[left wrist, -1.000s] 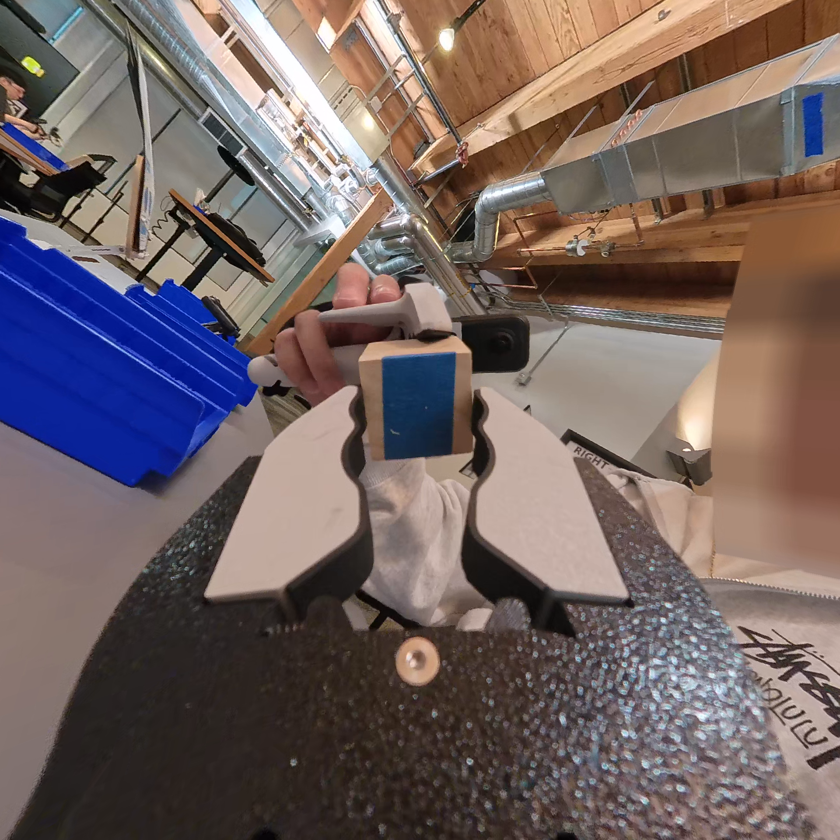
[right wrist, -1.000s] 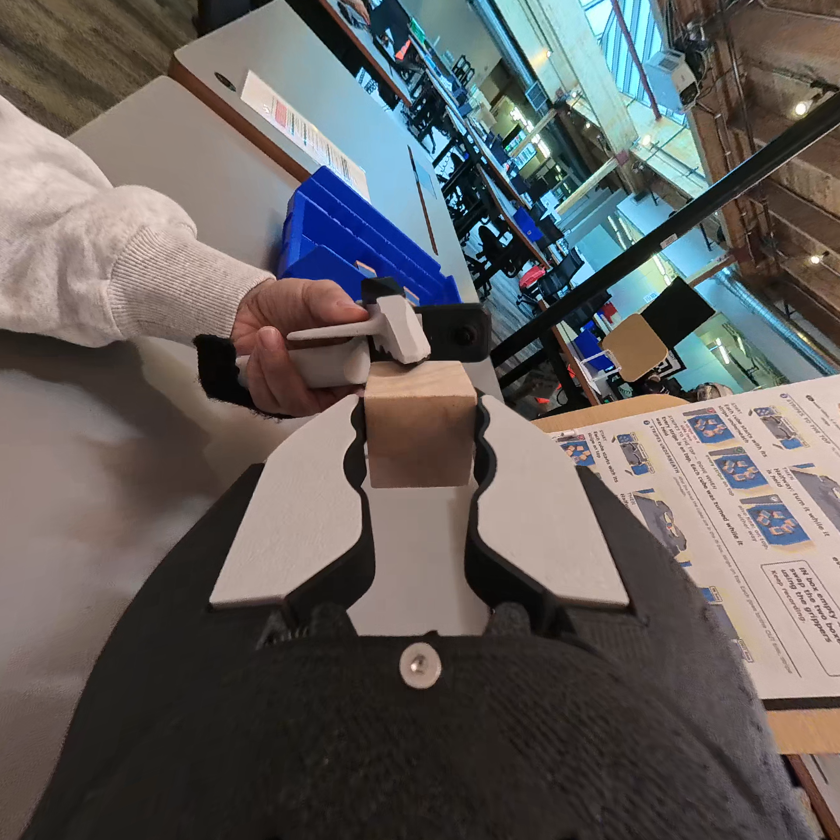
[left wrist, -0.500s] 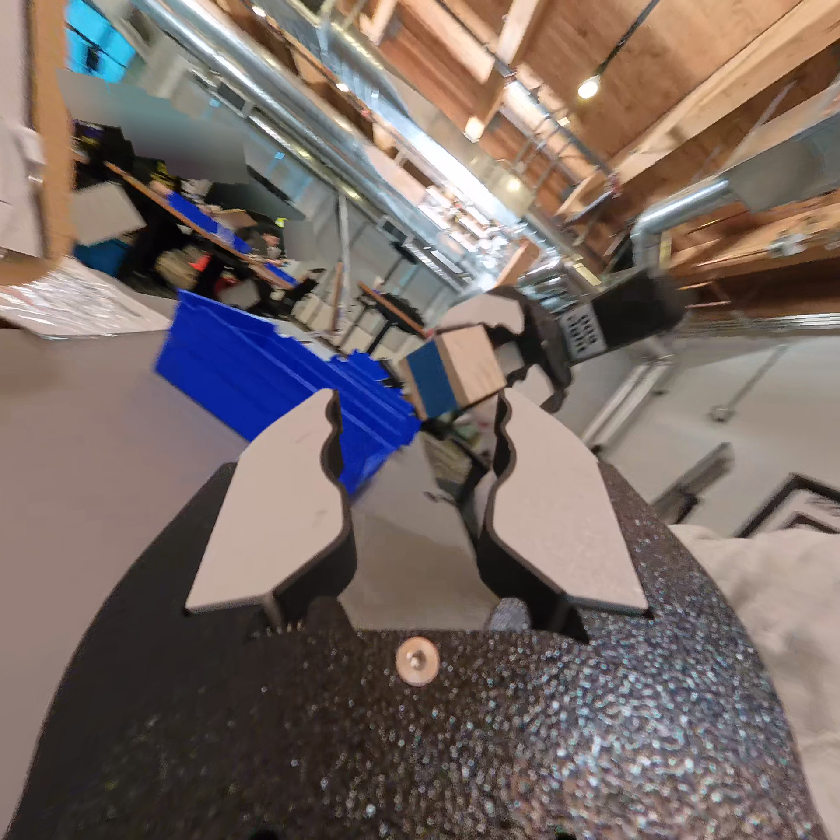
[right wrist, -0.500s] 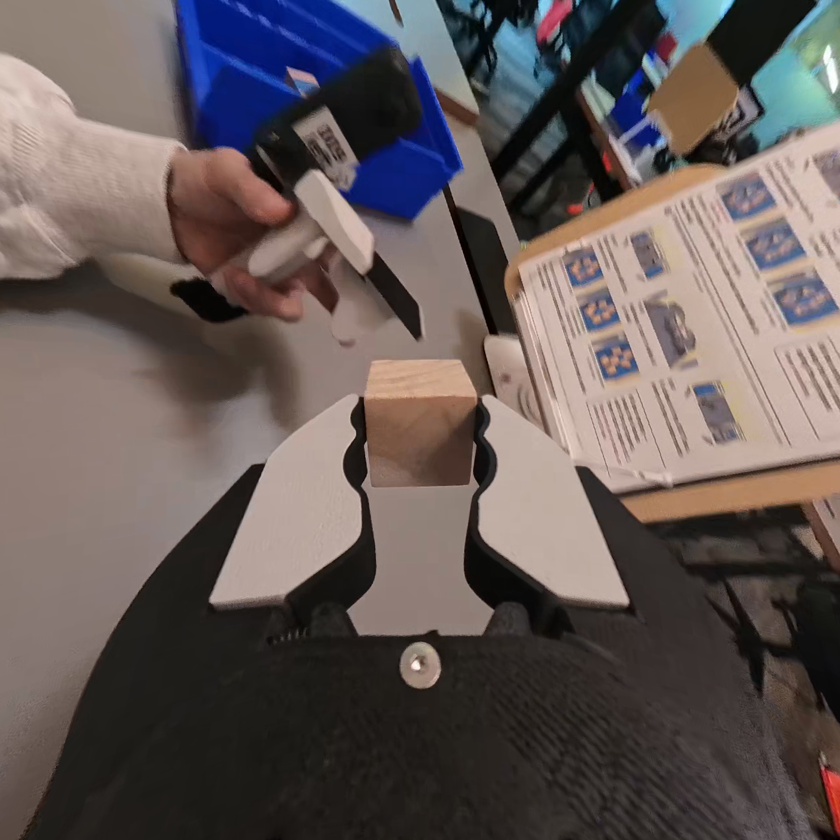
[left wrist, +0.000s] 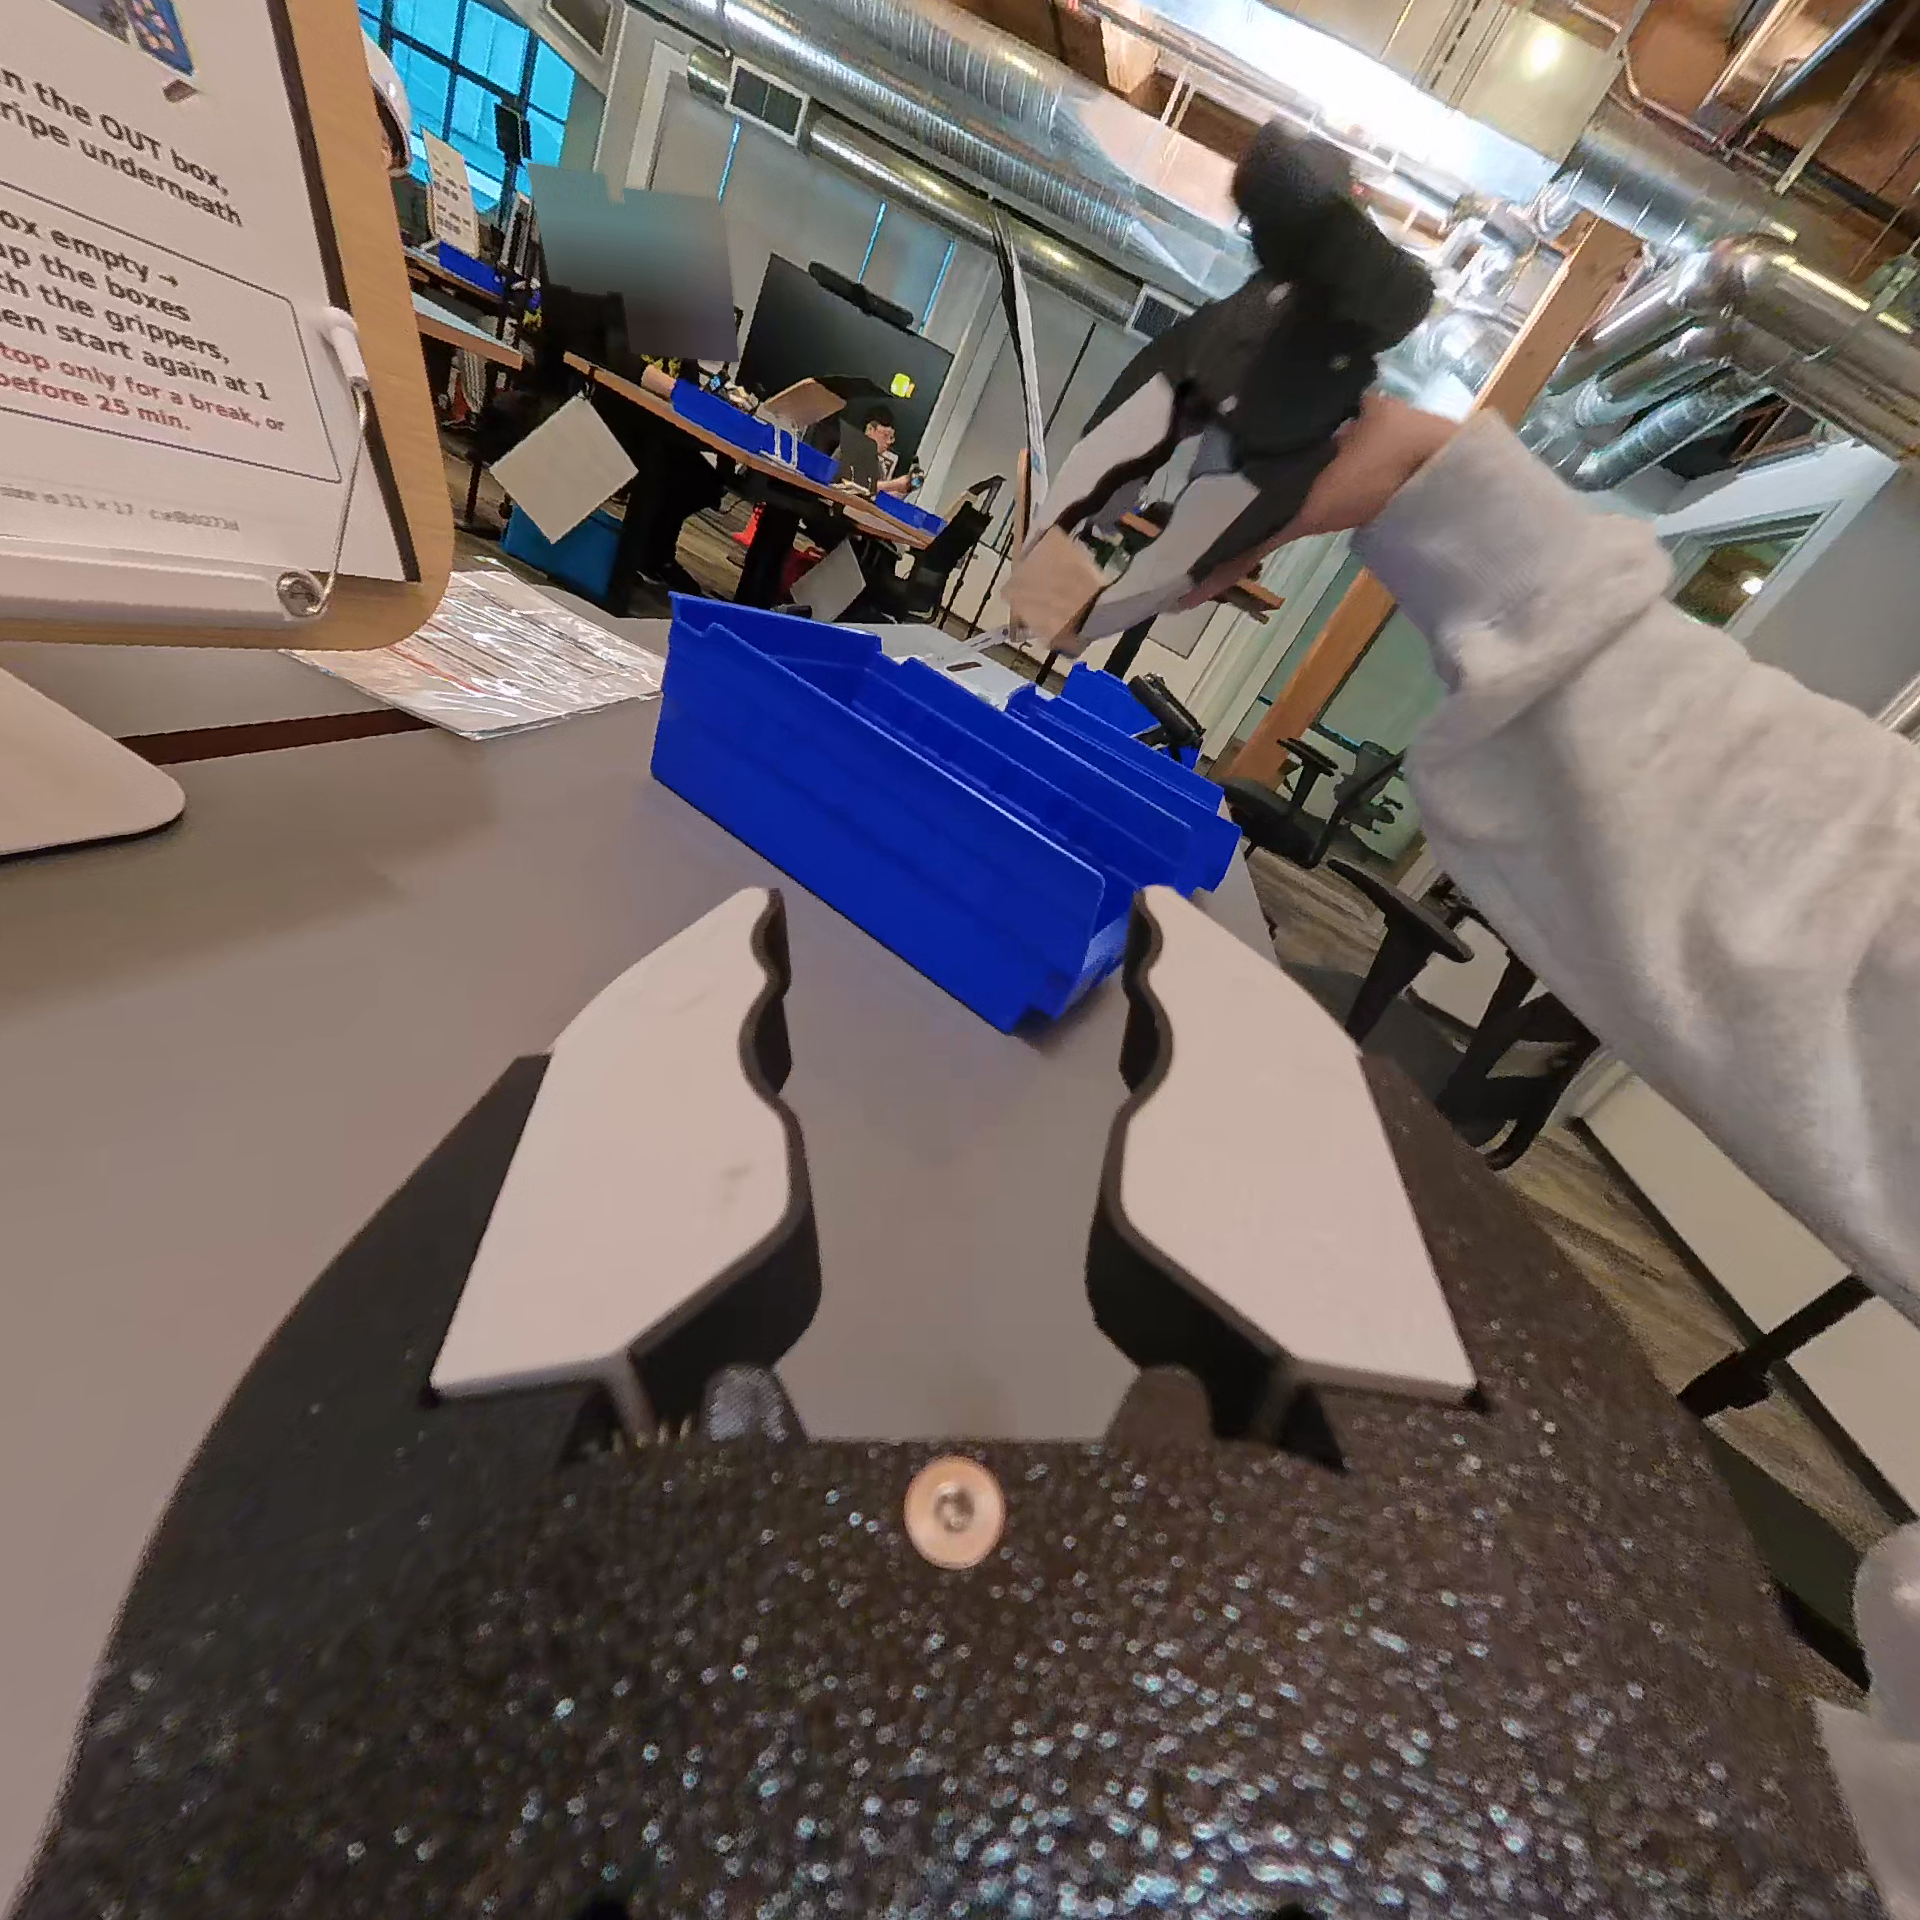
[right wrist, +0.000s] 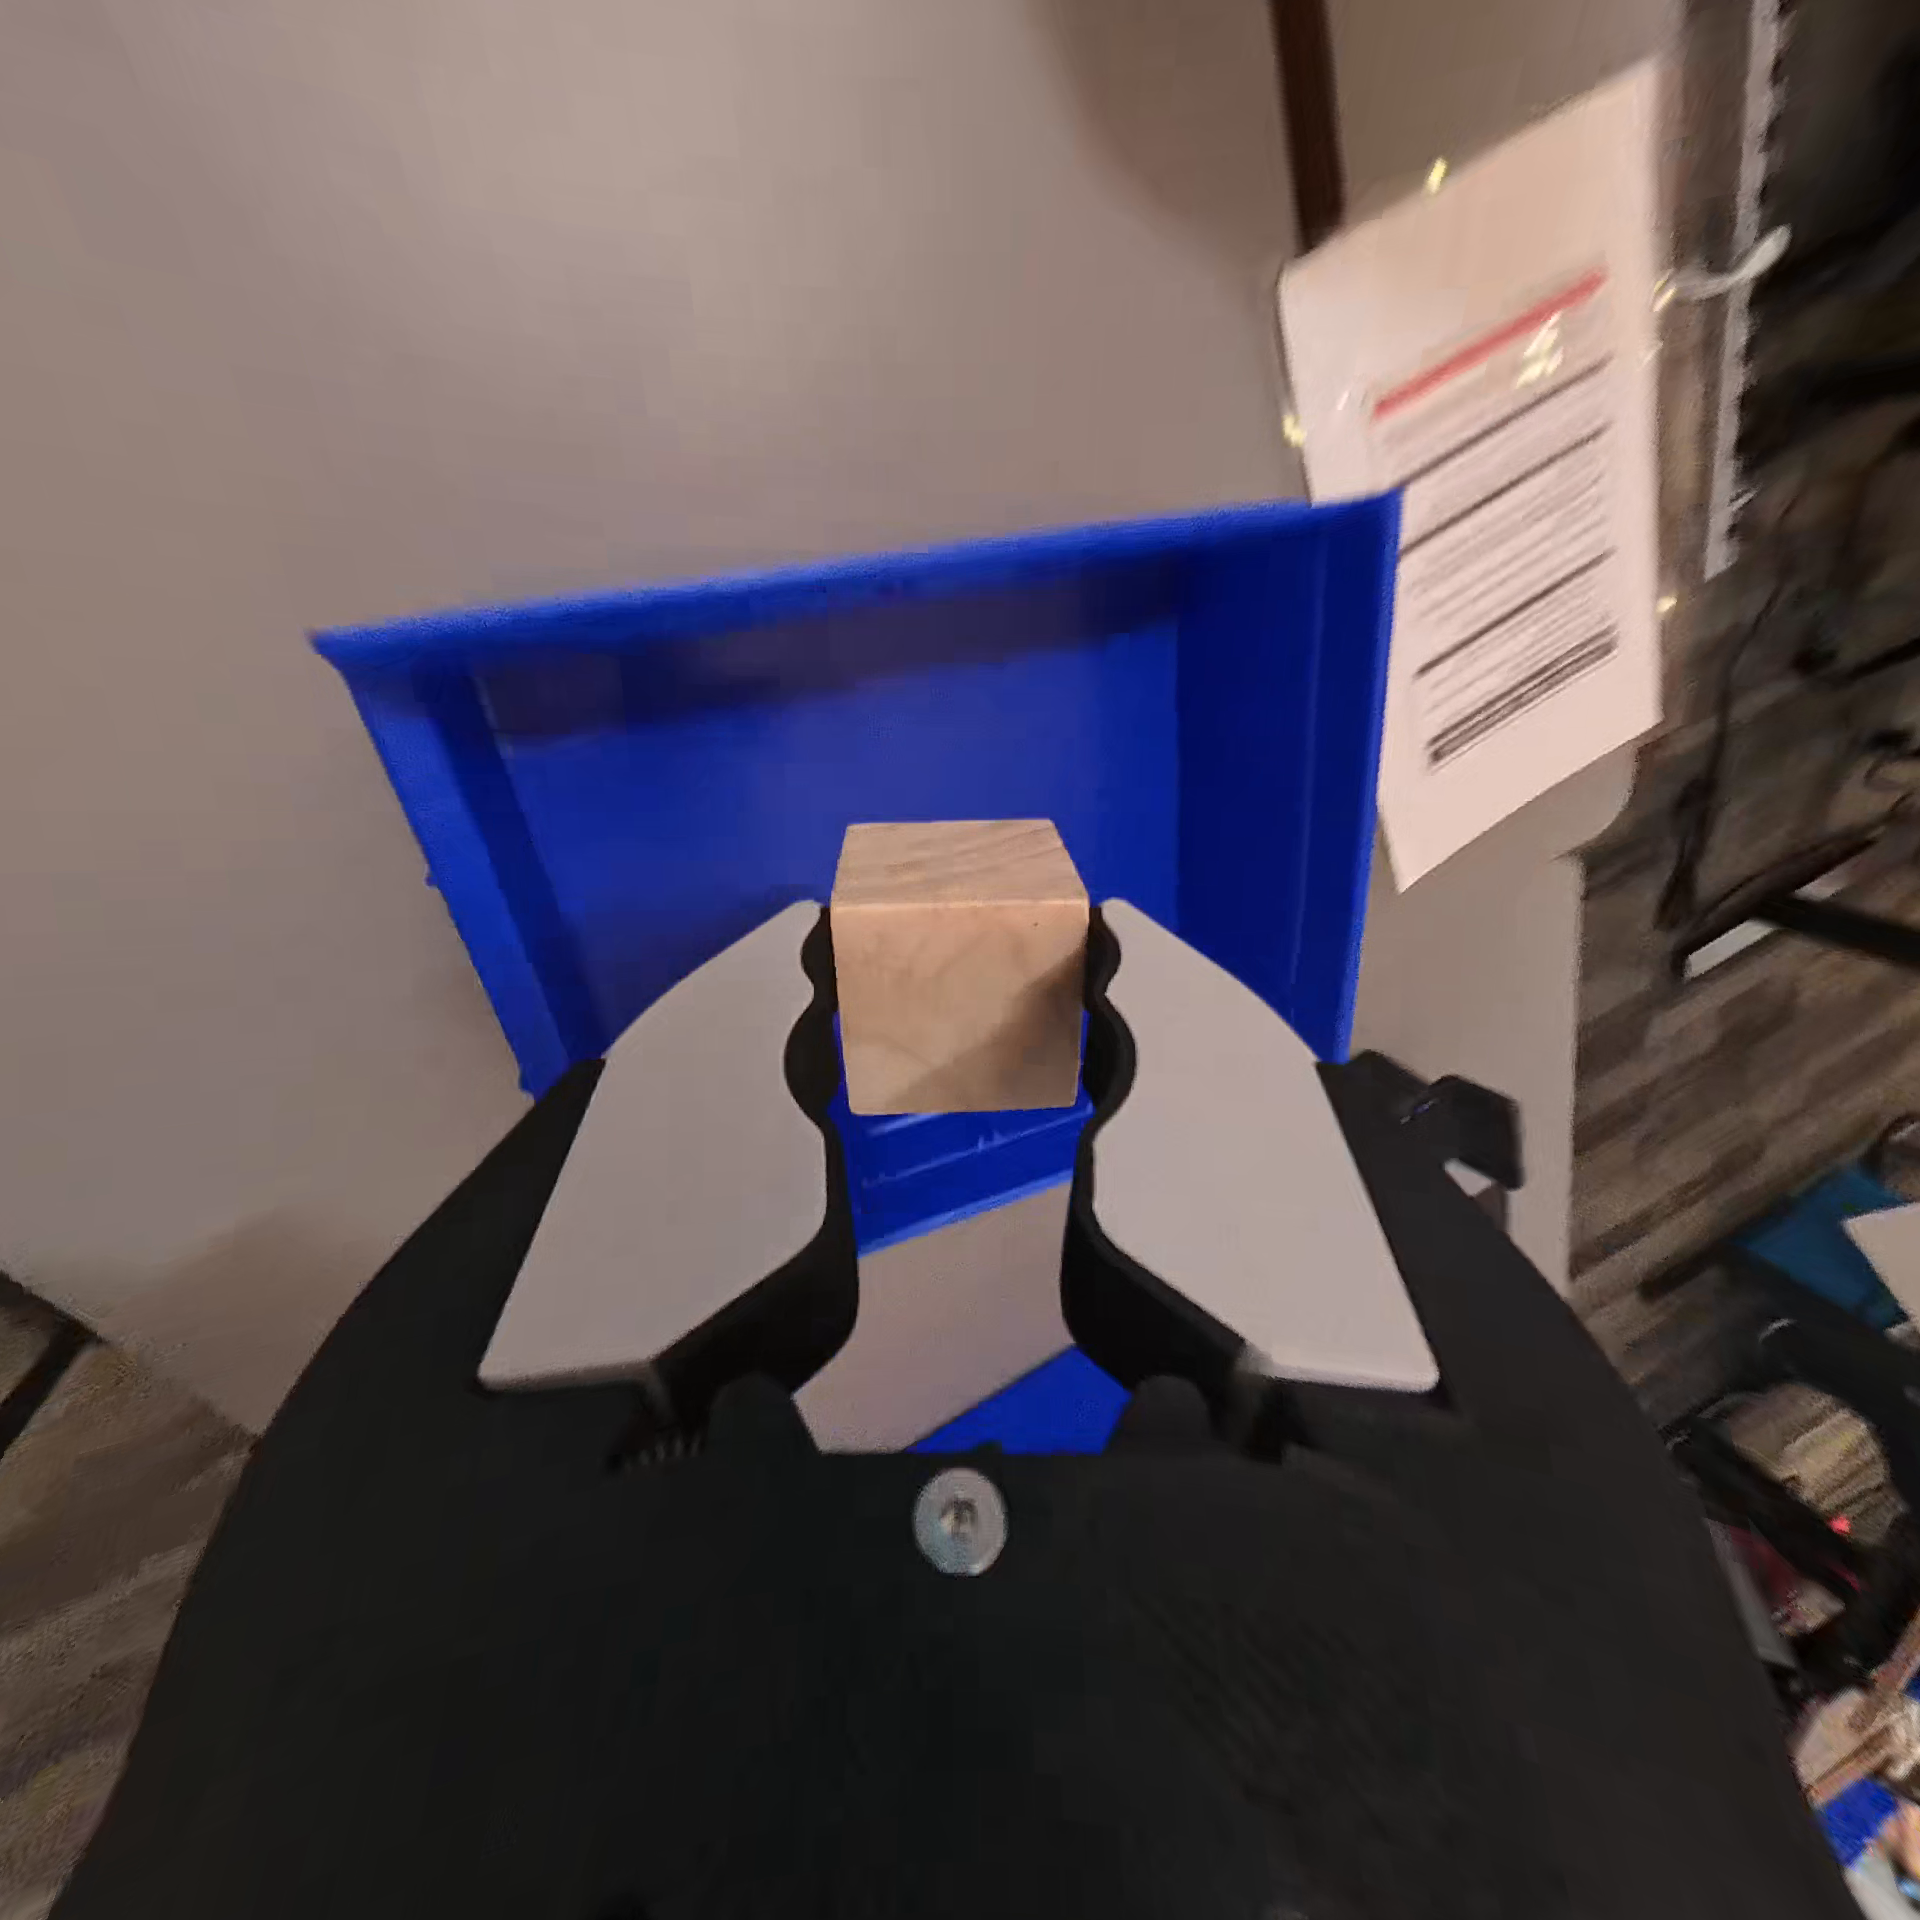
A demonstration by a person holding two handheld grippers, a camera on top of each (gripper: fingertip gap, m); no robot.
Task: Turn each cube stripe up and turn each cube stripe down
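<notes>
right gripper point(right wrist: 958, 914): clamped on wooden cube point(right wrist: 956, 966) above blue bin point(right wrist: 1340, 748) | left gripper point(left wrist: 954, 914): wide apart, empty

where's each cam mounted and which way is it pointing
Left wrist view: sits on the left gripper, looks low across the grey table at the blue bins; own jaws open and empty, a sleeve and the right gripper beyond.
Right wrist view: sits on the right gripper, looks down into a blue bin; own jaws shut on a cube.
Shared: cube, right gripper, blue bin, table.
</notes>
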